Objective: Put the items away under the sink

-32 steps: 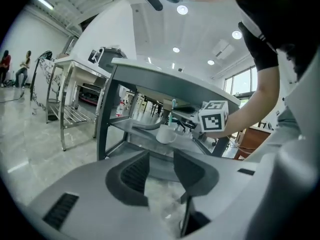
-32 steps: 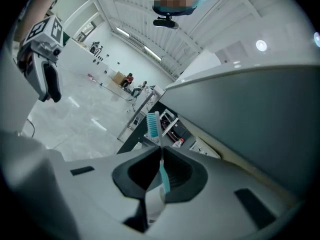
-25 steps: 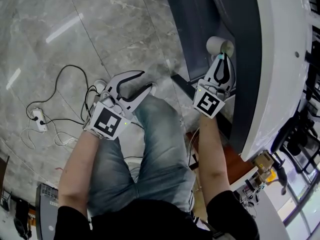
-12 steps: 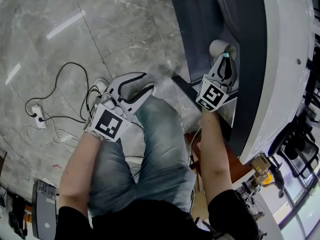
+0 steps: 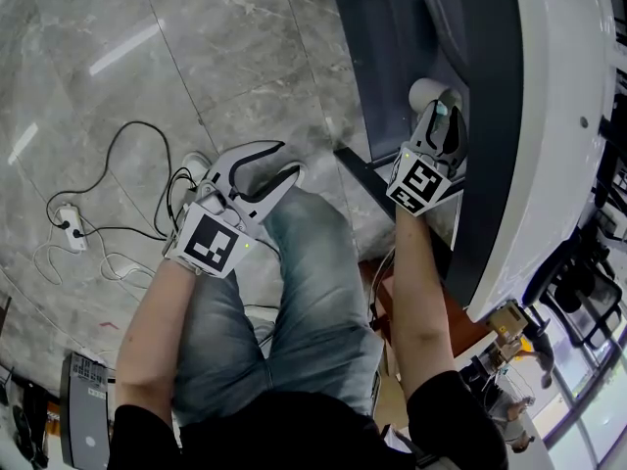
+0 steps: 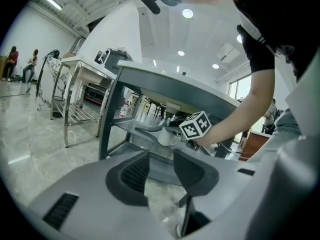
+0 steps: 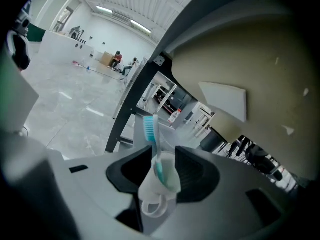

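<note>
One cup, let go on the under-sink shelf

White cup with toothbrush upright inside; it appears to stand on the dark shelf below the sink, likely delivered. Right gripper: jaws have just been opening, cup between them but unclamped, so it can back away. Left gripper: jaws wide, empty, parked over the knee, unneeded.

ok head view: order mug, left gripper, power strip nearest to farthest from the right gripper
1. mug, between the right gripper's jaws, which have just been opening.
2. left gripper, left of centre.
3. power strip, floor, far left.
</note>
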`<state>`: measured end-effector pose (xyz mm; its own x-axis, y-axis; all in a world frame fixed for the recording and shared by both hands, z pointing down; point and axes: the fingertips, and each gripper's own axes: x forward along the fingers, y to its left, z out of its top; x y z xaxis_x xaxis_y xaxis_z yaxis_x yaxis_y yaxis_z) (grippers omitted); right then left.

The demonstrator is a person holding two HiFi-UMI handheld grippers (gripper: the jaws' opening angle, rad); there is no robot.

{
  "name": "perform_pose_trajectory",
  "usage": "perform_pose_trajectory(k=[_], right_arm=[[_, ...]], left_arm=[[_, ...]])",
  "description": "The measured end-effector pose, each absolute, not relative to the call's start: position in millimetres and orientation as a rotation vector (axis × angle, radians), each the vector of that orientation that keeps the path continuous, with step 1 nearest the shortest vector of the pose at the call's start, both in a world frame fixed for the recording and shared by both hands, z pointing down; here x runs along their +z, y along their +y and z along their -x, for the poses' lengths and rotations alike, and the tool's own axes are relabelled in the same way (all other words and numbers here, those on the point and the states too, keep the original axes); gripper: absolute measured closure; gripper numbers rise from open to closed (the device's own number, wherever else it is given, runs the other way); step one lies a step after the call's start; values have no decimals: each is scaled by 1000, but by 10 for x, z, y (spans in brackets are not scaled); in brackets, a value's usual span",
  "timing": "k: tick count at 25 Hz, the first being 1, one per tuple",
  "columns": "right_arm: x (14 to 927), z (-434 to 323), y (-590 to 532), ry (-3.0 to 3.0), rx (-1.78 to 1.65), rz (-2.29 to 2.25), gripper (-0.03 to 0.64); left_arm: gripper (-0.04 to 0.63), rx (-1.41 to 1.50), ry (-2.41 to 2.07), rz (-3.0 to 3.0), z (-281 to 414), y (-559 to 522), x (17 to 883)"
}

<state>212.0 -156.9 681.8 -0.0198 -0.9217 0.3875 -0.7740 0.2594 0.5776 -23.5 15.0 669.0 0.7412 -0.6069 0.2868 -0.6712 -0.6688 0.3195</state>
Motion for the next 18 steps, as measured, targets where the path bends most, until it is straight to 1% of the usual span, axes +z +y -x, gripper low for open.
perform_pose_trajectory(k=[2,13,18], right_arm=[[6853,-2140,-1553,-1814,-238,-1546,455],[6924,-2197,-1416,-1789,-187,-1534,422],[6818,-2097,-1222,-1810,-164,-1536,419]], left_arm=[[430,218,-979,-2536,232,160,6692],[430,219,-981,-2543,215,209,6649],[430,215,-998,-2539,241,237,6550]])
